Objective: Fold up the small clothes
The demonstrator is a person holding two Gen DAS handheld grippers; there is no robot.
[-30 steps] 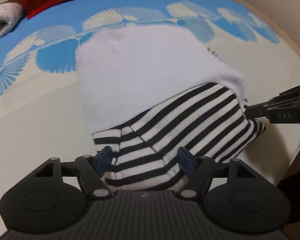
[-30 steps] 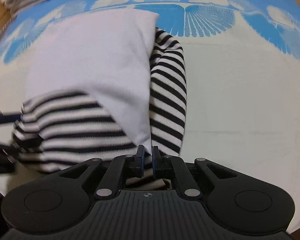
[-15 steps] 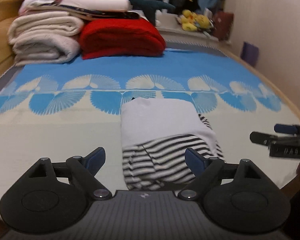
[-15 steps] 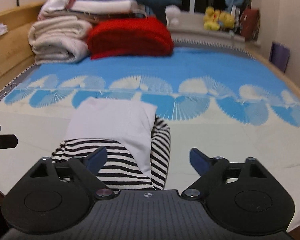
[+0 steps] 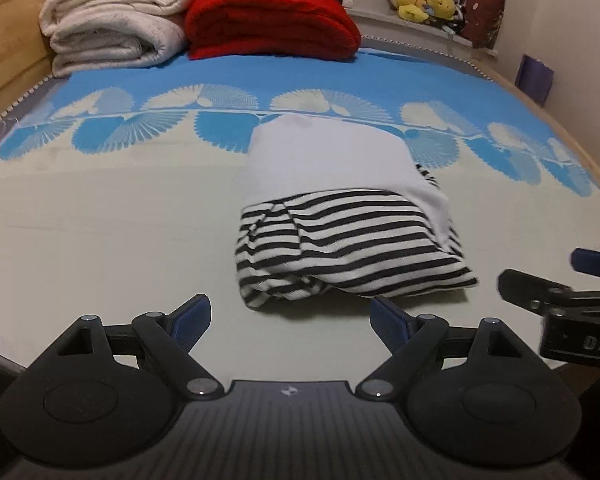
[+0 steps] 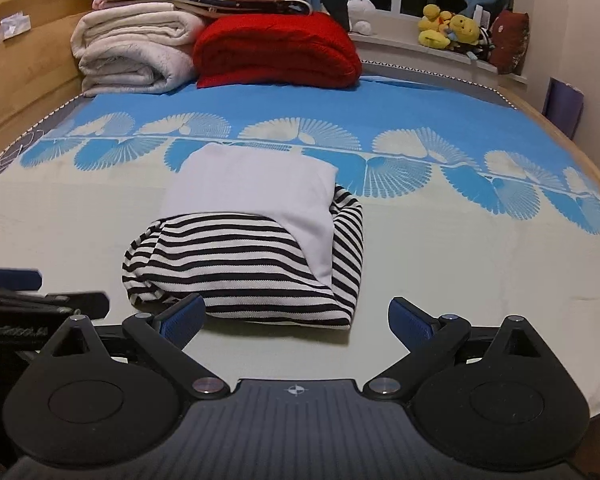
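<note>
A small garment, white with black-and-white striped sleeves (image 5: 340, 224), lies folded in a compact bundle on the bed; it also shows in the right wrist view (image 6: 252, 248). My left gripper (image 5: 290, 320) is open and empty, just short of the bundle's near edge. My right gripper (image 6: 296, 320) is open and empty, also just short of the bundle. Each gripper shows at the edge of the other's view: the right one (image 5: 560, 296) and the left one (image 6: 40, 300).
The bed sheet (image 5: 100, 232) is cream with a blue fan-pattern band at the back. Folded white blankets (image 6: 132, 52) and a red blanket (image 6: 276, 48) are stacked at the headboard end. Plush toys (image 6: 452, 28) sit on the sill. The wooden bed frame (image 6: 20, 80) runs along the left.
Both grippers let go of the striped garment, opened and drew back from it. The bundle now lies free on the bed.
</note>
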